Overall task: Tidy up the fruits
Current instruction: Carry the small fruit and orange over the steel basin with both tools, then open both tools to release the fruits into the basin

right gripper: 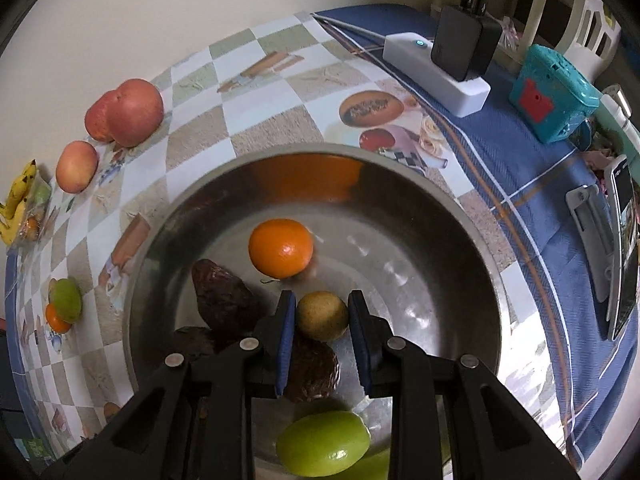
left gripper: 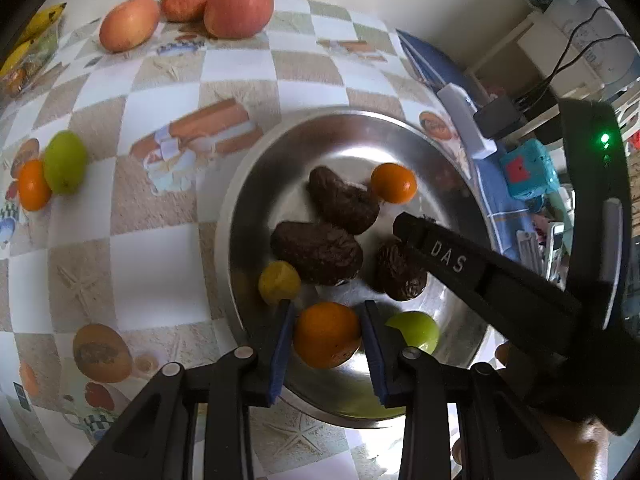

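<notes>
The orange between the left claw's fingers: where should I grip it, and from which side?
Grip the orange across its widest middle, coming from above. It is round and sits low in the metal bowl, with the yellow fruit and green fruit crowding its flanks.

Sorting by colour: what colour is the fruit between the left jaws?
Orange, shown best in the left wrist view.
</notes>
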`<state>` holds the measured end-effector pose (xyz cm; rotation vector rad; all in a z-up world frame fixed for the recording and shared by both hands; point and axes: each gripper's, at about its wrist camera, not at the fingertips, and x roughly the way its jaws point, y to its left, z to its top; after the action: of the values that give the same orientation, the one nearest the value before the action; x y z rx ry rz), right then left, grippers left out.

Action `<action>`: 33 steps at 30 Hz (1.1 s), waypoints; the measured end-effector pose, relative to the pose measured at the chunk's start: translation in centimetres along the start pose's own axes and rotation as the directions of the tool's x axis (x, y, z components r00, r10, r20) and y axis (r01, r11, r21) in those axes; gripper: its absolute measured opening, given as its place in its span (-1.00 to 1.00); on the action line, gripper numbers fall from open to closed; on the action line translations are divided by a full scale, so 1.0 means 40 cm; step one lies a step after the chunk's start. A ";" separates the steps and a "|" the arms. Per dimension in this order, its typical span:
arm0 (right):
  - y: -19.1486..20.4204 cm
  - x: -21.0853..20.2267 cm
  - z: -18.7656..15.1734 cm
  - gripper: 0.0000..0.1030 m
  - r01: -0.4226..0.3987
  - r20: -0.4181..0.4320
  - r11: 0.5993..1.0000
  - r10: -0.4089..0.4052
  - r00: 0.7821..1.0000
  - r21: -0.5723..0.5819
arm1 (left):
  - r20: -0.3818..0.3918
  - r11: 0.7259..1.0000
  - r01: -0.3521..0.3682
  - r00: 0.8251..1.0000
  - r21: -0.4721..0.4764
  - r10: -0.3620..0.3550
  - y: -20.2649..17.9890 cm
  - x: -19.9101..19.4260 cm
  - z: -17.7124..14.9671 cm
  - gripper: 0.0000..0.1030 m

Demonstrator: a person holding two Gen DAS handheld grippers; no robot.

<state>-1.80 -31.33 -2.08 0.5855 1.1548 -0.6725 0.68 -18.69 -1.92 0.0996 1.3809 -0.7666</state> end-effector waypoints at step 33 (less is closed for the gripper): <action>0.066 -0.053 0.002 -0.43 -0.027 0.049 0.997 0.031 0.998 -0.067 | 0.089 0.989 0.009 0.996 -0.150 0.004 0.120 -0.083 0.043 -0.25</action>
<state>-0.34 -29.25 0.14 0.5258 1.1160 -0.6186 4.75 -14.50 -0.28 -0.0539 1.3489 -0.6594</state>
